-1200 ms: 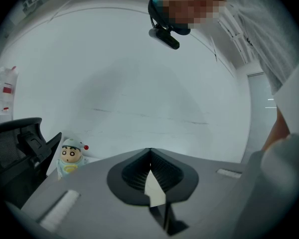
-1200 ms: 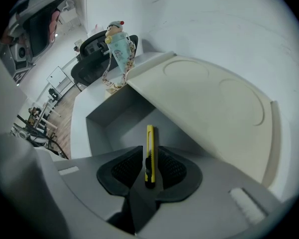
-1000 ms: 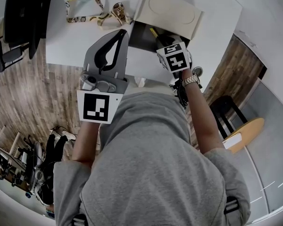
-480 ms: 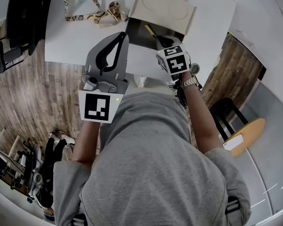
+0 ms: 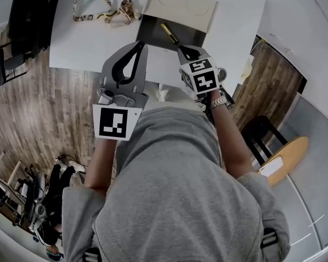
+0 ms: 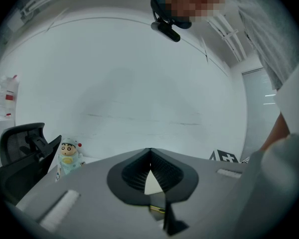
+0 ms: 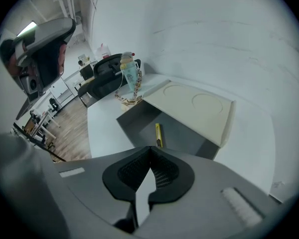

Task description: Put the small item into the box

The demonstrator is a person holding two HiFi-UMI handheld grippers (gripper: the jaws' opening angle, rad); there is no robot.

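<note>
A small yellow item (image 5: 168, 33) lies flat on the floor of the open grey box (image 5: 152, 36), whose beige lid (image 5: 180, 7) leans back behind it. In the right gripper view the yellow item (image 7: 158, 134) lies just past my right gripper (image 7: 150, 149), which is shut with nothing in it at the box's (image 7: 189, 138) near edge. Seen from the head, the right gripper (image 5: 181, 48) points into the box. My left gripper (image 5: 139, 43) is also shut and holds nothing, hovering over the white table (image 5: 82, 42) left of the box. In its own view the left gripper (image 6: 149, 151) points at a white wall.
A cartoon figure toy (image 6: 68, 156) with a patterned lanyard (image 5: 106, 16) lies at the table's back left. A black office chair (image 6: 25, 143) stands left of the table. Wooden floor shows on both sides, and a stool (image 5: 262, 127) stands at the right.
Both grippers have drawn back a little from the box towards the person. The yellow item stays on the box floor.
</note>
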